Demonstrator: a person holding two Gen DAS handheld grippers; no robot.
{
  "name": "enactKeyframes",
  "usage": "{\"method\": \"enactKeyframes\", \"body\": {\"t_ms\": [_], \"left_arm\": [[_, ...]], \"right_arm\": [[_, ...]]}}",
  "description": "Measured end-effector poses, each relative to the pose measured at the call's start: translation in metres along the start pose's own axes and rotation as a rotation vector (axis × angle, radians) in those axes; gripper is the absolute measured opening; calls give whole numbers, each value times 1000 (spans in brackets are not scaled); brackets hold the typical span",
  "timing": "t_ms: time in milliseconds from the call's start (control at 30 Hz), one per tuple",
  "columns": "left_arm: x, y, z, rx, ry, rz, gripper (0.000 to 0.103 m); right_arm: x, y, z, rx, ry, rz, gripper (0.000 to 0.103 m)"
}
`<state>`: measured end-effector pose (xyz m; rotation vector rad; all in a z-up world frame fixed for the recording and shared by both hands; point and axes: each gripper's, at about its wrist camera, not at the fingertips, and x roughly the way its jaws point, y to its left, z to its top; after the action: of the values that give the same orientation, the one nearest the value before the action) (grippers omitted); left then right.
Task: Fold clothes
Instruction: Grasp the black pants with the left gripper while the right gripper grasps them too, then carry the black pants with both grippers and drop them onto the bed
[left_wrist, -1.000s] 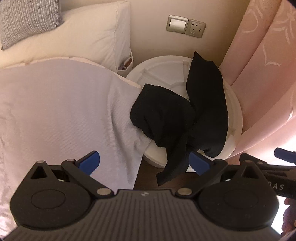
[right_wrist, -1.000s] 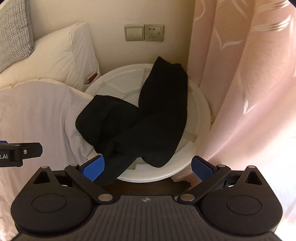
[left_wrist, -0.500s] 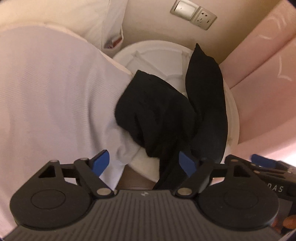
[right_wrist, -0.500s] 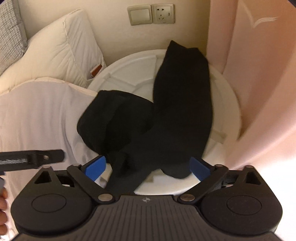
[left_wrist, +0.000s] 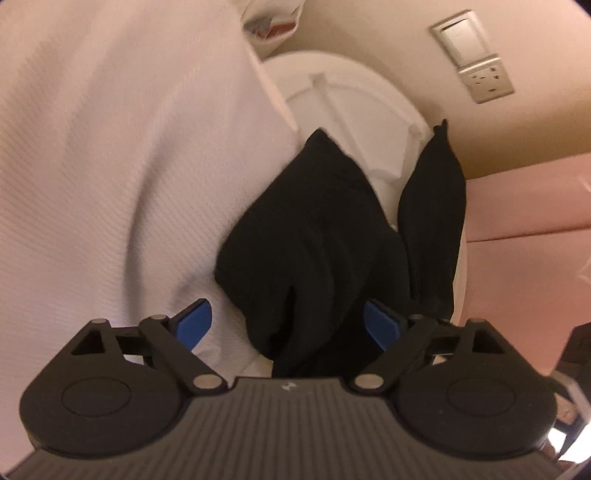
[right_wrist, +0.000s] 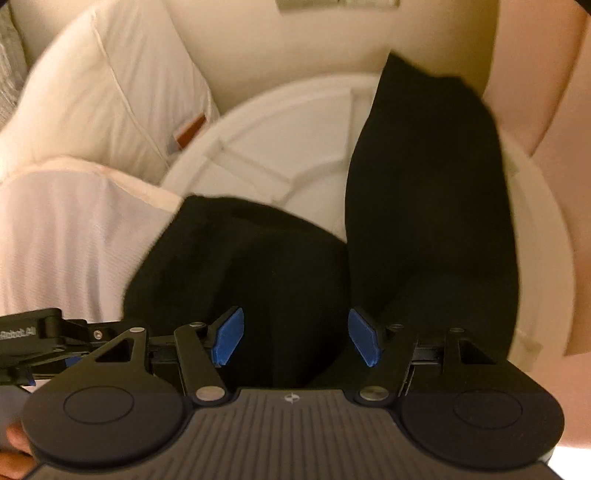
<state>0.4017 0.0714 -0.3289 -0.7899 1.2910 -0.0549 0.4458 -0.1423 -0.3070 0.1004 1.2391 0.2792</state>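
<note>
A black garment (left_wrist: 314, 251) lies crumpled on a round white table (left_wrist: 343, 92), one part draped over the bed's edge, a long part (left_wrist: 432, 206) stretched toward the wall. In the right wrist view the garment (right_wrist: 428, 206) covers the table (right_wrist: 280, 147). My left gripper (left_wrist: 288, 325) is open, its blue pads on either side of the garment's near bunch. My right gripper (right_wrist: 295, 339) is partly open, its pads close over the near black fabric. The left gripper's body (right_wrist: 33, 336) shows at the left of the right wrist view.
The bed with a white ribbed cover (left_wrist: 110, 147) lies to the left. A white pillow (right_wrist: 110, 92) leans at the wall. A pink curtain (left_wrist: 528, 221) hangs at the right. A wall switch and socket (left_wrist: 476, 55) sit above the table.
Both grippers have moved forward and down onto the black garment. The right gripper's jaws have narrowed. The garment has not moved.
</note>
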Motion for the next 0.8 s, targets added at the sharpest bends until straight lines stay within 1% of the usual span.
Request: {"method": "enactKeyframes", "body": {"t_ms": [100,133,167,200,233,267,300,333,367,433,500,567,633,667,700,800], "left_arm": [[17,7,3,-59,32,-21,86],[21,10,4,-79,32,-28,87],[22,11,5,-92,16,-48,81],[22,10,6,-96,9,-42,64],[22,7,7,-95,6,-13,55],[19,5,6,-89,-4,-8,49],[16,4,5,-83,-13,-3,43],[12,1,4,-73,-23,-2,40],[5,-4,2,-51,-35,-11,38],[-10,-16,-4,-3,-63,-31,34],[-29,-33,-13,66,-111,-68,33],[-44,-44,-19,86,-141,-107,32],[-57,-53,-23,90,-173,-127,25],[-67,-57,-25,94,-199,-140,20],[-80,-61,-29,98,-231,-154,19],[-125,-75,-46,133,-354,-173,19]], "right_arm": [[21,7,-2,-56,33,-11,70],[24,10,-4,-82,33,-21,70],[28,13,-6,-109,33,-31,62],[30,19,-8,-156,28,-71,54],[32,24,-11,-203,23,-110,37],[31,26,-12,-234,17,-136,28],[27,23,-12,-222,13,-127,24],[24,20,-12,-209,9,-117,16],[18,17,-12,-190,2,-101,11],[3,13,-12,-165,-26,-77,6],[-17,10,-14,-140,-62,-55,5],[-41,6,-15,-103,-109,-30,5],[-67,-2,-19,-57,-154,4,5],[-78,-5,-20,-43,-173,29,5],[-89,-8,-21,-30,-191,54,5],[-129,-1,-21,-73,-275,130,5]]}}
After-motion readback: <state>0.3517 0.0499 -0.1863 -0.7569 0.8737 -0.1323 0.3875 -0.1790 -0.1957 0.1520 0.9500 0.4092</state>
